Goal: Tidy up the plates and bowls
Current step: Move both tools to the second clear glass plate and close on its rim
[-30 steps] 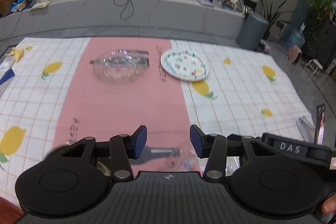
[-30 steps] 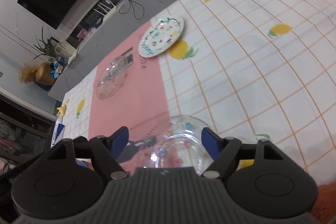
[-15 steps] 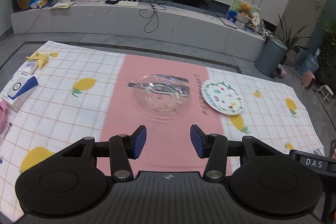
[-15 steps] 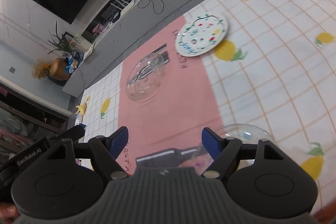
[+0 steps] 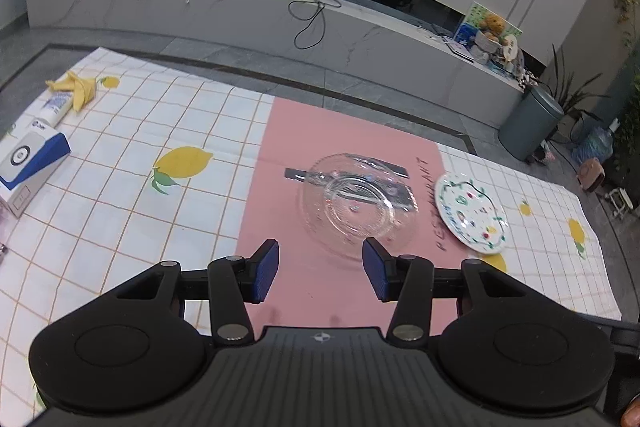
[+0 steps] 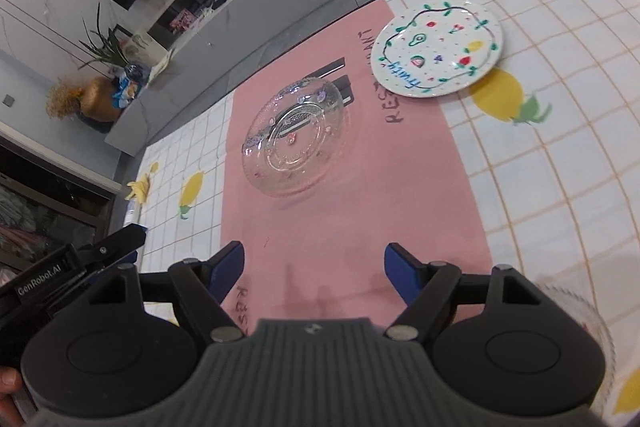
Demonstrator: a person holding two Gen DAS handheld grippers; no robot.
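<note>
A clear glass bowl (image 5: pixel 356 205) sits on the pink strip of the lemon-print cloth; it also shows in the right wrist view (image 6: pixel 296 143). A white plate with painted fruit (image 5: pixel 472 213) lies to its right, also in the right wrist view (image 6: pixel 438 49). The rim of a second glass dish (image 6: pixel 580 311) shows at the right gripper's lower right. My left gripper (image 5: pixel 320 273) is open and empty, just short of the glass bowl. My right gripper (image 6: pixel 314 277) is open and empty above the pink strip, well short of the bowl.
A blue and white box (image 5: pixel 30 157), a white tube (image 5: pixel 56 105) and a yellow cloth (image 5: pixel 78 87) lie at the cloth's far left. A low grey TV bench (image 5: pixel 280 15) runs behind. A grey bin (image 5: pixel 530 123) stands at the back right.
Both grippers have pulled back and swung left. The nearby glass dish has slid out of the right gripper's jaws to the lower right edge. The far glass bowl now sits closer to centre.
</note>
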